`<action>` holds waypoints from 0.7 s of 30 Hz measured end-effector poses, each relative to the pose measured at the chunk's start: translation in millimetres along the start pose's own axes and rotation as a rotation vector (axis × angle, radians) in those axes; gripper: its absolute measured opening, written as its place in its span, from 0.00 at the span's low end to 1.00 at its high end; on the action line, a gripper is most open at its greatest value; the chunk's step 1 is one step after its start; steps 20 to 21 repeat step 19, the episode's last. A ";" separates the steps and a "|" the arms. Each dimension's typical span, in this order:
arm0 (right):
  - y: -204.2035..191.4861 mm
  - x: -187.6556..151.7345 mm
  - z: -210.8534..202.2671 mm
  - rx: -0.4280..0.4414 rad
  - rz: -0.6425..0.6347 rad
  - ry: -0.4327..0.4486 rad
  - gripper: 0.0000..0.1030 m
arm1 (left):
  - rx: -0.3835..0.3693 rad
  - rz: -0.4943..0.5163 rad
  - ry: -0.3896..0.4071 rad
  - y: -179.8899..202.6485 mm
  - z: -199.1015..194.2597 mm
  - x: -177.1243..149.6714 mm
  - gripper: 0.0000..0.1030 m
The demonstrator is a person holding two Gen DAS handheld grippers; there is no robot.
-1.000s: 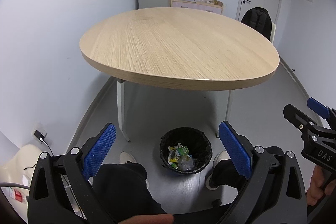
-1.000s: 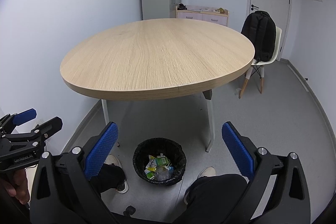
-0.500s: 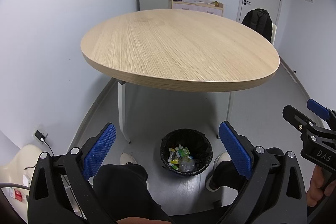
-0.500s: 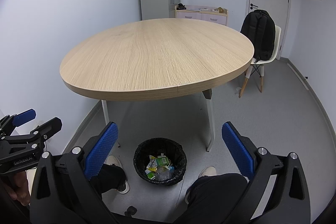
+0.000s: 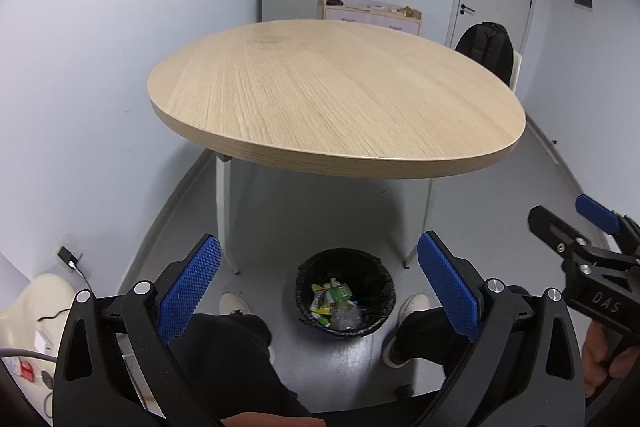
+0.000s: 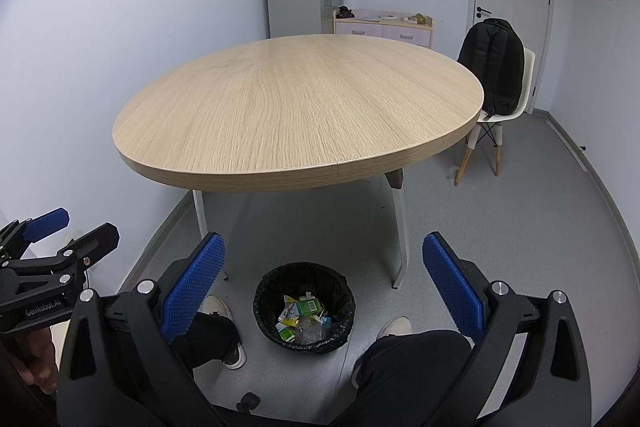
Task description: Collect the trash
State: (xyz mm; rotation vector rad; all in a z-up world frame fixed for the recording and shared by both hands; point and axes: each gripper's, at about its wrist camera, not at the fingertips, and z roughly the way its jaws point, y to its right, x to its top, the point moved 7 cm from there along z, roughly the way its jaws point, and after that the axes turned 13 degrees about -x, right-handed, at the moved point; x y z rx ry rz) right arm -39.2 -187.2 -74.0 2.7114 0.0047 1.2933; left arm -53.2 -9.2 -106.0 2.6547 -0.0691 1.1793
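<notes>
My left gripper [image 5: 318, 283] was spread wide with nothing between its blue pads [image 5: 188, 289], and my right gripper [image 6: 324, 281] stood the same, released and empty. Each also showed in the other's view: the right one at the right edge of the left camera, the left one at the left edge of the right camera, both with their fingers apart.

Framed between the pads in the lower centre of both views sat the bin [image 5: 346, 293], a black-lined basket on the grey floor between the person's shoes [image 6: 218, 309]. The trash [image 6: 302, 319] lay inside it: a green-and-white carton, scraps of wrapper, and what looked like crumpled clear plastic. I saw no loose litter on the floor or on the table [image 5: 332, 95], whose top filled the middle of the frame bare, so I judged the collecting close to done or done.

Were anything in the bin to be handled, I judged it all light and soft. The carton would crush under a hard squeeze and was best pinched across its flat faces. The clear plastic looked slick and springy, so I would have taken it at a crease. The liner looked thin and liable to tear; I would have gathered it at the rim.

At the upper right a backpack [image 6: 494, 67] sat on a chair [image 6: 500, 115], well apart from the bin.
</notes>
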 end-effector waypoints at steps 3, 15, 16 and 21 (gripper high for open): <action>-0.5 -0.5 -0.1 0.000 0.000 -0.002 0.92 | 0.001 0.015 0.002 2.3 0.2 -0.2 0.94; -0.5 -0.7 0.0 0.001 0.001 -0.002 0.92 | -0.007 0.006 -0.024 -0.6 3.3 -0.6 0.94; -0.4 -0.7 0.0 0.001 0.000 -0.002 0.92 | -0.008 0.004 -0.023 -0.3 3.1 -1.0 0.94; -0.6 -0.8 0.0 0.001 0.001 -0.002 0.92 | -0.002 0.001 -0.020 -0.6 2.1 -1.2 0.94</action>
